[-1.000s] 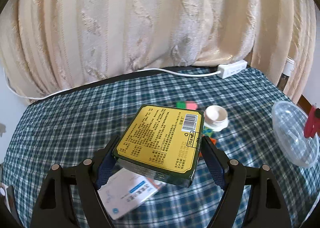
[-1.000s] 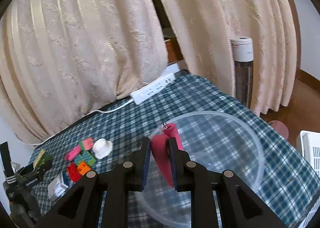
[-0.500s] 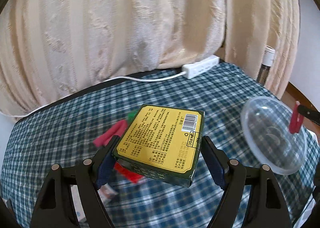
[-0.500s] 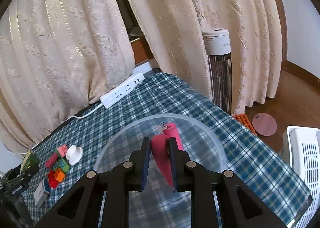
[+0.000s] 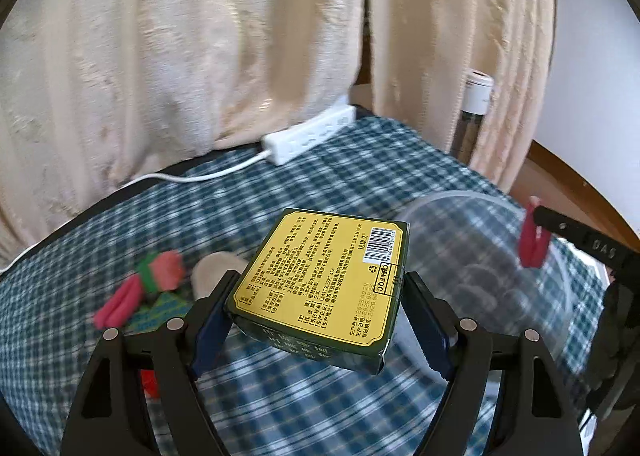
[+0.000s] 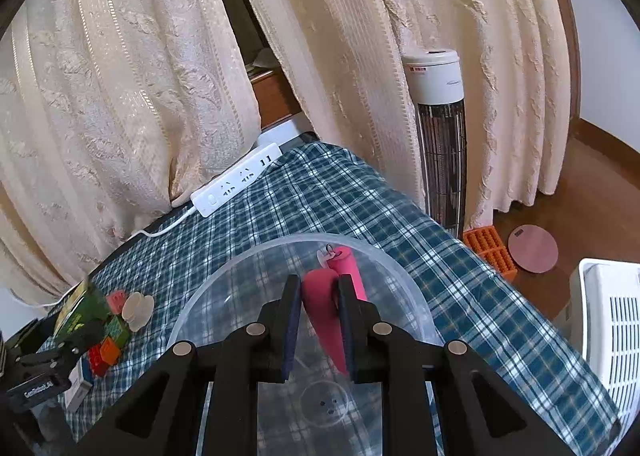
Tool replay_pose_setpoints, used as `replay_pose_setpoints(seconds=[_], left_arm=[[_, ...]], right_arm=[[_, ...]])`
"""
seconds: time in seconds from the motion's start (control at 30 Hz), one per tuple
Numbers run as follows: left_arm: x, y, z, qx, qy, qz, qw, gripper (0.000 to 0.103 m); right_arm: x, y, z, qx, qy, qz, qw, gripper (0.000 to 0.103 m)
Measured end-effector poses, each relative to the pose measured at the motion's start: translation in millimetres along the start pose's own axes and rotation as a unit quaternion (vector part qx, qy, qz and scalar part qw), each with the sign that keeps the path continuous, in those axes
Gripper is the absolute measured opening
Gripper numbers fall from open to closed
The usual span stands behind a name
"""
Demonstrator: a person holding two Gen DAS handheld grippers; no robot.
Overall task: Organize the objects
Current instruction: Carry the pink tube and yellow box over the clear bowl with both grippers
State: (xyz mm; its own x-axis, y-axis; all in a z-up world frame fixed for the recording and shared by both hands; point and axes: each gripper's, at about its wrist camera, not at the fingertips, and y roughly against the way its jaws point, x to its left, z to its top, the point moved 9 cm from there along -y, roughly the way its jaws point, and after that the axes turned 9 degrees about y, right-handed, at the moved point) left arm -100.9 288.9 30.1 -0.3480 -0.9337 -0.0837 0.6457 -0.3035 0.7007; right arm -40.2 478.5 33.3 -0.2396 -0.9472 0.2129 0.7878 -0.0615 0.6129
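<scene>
Green and gold, the flat box (image 5: 320,284) sits squarely between our left gripper (image 5: 316,316) pads, pinched at both sides and carried above the checked tablecloth (image 5: 280,192), its printed yellow face tilted up at us. Over on the other side, our right gripper (image 6: 319,330) is pressed together on a pink-red clip (image 6: 326,316), holding it over the clear plastic bowl (image 6: 404,280); a pink tube-shaped piece with a small metal ring (image 6: 345,264) pokes out just beyond the fingertips.

From the left wrist view, the bowl lies just right of the box, and the clip (image 5: 530,240) hangs above its far rim. Left of the box we see a cluster of toy blocks (image 5: 154,276) and a pale round cap (image 5: 216,274), both smeared by blur. Bare cloth runs back to the white power strip (image 5: 308,134) at the curtain (image 5: 180,48).

From the right wrist view, the table's right edge drops away just past the bowl, with a tower heater (image 6: 440,136) and a white slatted crate (image 6: 612,316) on the floor side. We can't read the box's dark front edge, and its underside is hidden. The left gripper shows only as a dark shape at the lower left corner there, half cut off.
</scene>
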Motion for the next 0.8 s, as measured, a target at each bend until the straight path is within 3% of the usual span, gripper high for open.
replay_pose_setpoints(seconds=[0.43, 0.8], left_arm=[[-70, -39, 7, 0.033, -0.033, -0.059, 0.9972, 0.081], [-79, -50, 9, 0.053, -0.024, -0.079, 0.9952, 0.082]], right_arm=[[-17, -8, 8, 0.002, -0.019, 0.007, 1.0, 0.02], [-15, -15, 10, 0.005, -0.023, 0.013, 1.0, 0.02]])
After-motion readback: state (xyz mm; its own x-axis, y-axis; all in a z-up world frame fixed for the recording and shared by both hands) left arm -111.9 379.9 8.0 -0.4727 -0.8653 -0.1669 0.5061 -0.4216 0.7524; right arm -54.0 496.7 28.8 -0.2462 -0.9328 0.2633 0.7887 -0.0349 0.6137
